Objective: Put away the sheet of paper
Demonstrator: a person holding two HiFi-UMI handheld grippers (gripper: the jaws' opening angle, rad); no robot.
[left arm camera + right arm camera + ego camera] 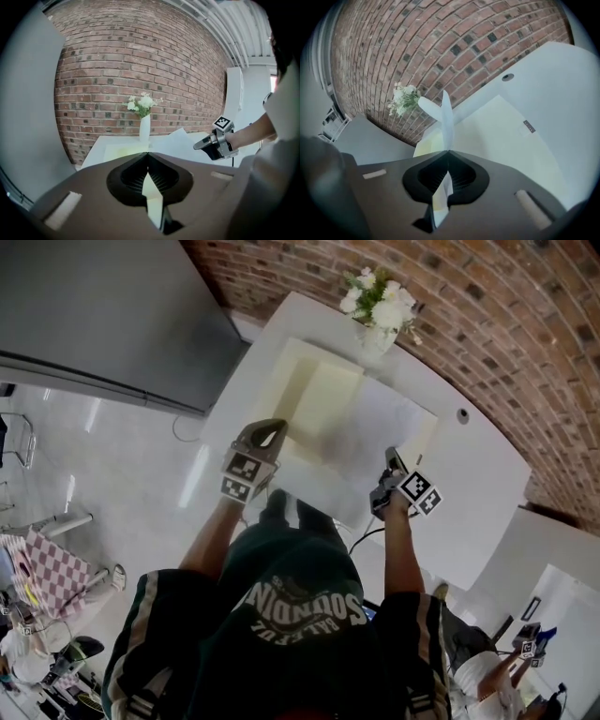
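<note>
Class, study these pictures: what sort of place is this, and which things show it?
Probably an indoor office or studio space: a bare brick wall, a white table set against it with a vase of white flowers, and a glossy pale floor.

The right gripper (448, 152), at lower centre, is clamped on the sheet of paper (446, 117), whose edge rises mid-frame. A vase of white flowers (405, 97) stands upper left against the brick wall (454, 37). The white bench (553, 93) fills the right.

White table (487, 512) in view: a pale yellow folder (323, 395) lies open across its middle, a flower vase (375, 341) stands at the far edge.
</note>
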